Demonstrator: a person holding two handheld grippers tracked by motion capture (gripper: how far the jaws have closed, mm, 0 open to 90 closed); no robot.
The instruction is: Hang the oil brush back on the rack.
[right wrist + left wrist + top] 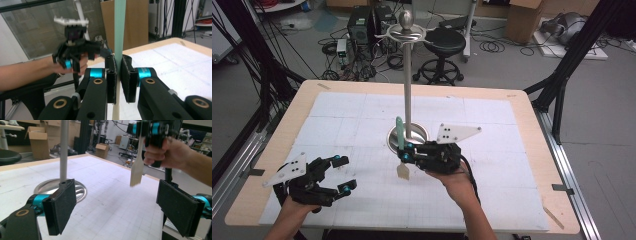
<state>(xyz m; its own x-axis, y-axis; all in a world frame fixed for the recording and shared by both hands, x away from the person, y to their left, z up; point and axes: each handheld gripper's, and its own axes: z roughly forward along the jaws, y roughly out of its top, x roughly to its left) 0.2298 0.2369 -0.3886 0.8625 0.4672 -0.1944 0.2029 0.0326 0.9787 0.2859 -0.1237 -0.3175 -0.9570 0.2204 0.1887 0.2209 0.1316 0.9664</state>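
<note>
Your right gripper (404, 151) has its two black foam-padded jaws clamped on the pale green handle of a flat spatula (119, 32) with a cream wooden blade; the handle rises straight up between the pads and the blade (137, 171) hangs below them, clear of the white gridded mat (492, 200); in the high view this gripper sits near the middle of the table, just at the near rim of the round polished base (391, 141) of the tall steel stand (407, 85), whose post climbs to a hooked crown and a ball finial; your right hand (457, 182) wraps the grip from the near side.

Your left gripper (341, 174) has its jaws wide apart with nothing between them, no pad touching anything; the pads frame bare mat in the left gripper view, with the stand's base beyond the one and the hanging blade beyond the other; it hovers toward the near left corner of the light wooden table (532, 107), well apart from the spatula; your left hand (294, 205) holds it from the near edge.
</note>
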